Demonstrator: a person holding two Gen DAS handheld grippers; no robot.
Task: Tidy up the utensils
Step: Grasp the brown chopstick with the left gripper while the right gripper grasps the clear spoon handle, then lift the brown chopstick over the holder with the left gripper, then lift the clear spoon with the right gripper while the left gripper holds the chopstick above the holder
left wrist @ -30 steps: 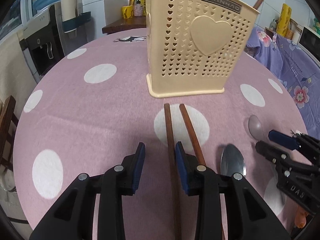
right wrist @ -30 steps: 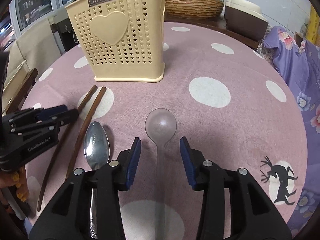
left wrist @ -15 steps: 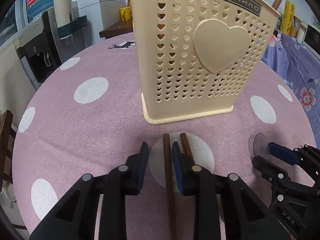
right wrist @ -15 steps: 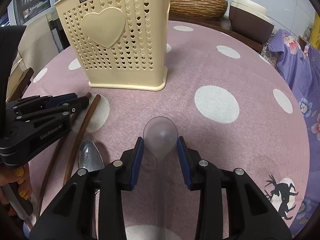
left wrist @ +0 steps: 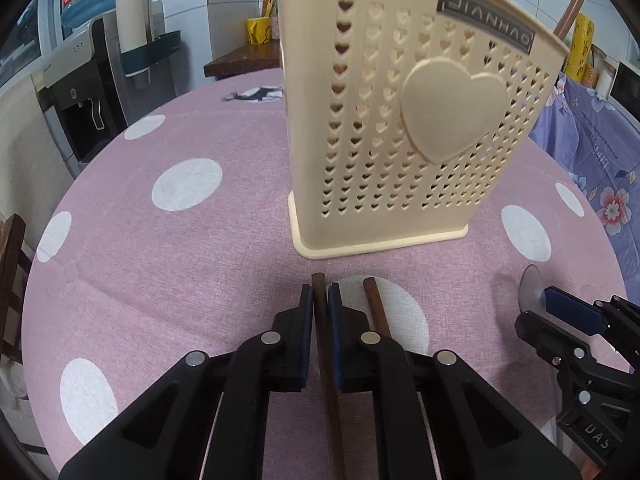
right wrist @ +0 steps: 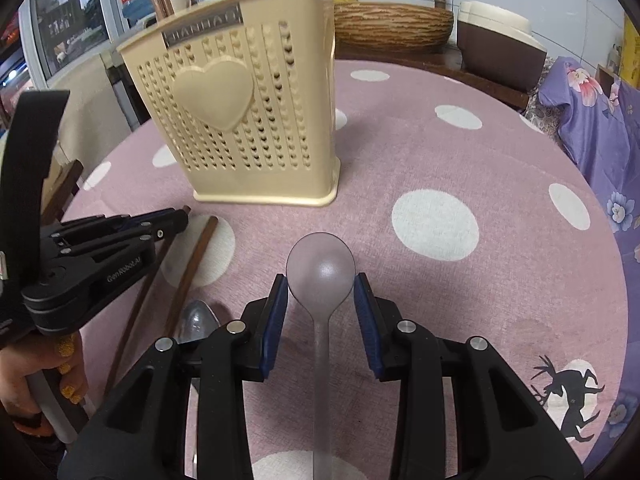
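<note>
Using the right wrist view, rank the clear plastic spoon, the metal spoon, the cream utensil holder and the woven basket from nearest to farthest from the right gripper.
From the right gripper:
1. Clear plastic spoon: its bowl sits between the fingers.
2. Metal spoon: just left, beside the left finger.
3. Cream utensil holder: ahead and to the left on the table.
4. Woven basket: farthest, beyond the table at the back.
</note>
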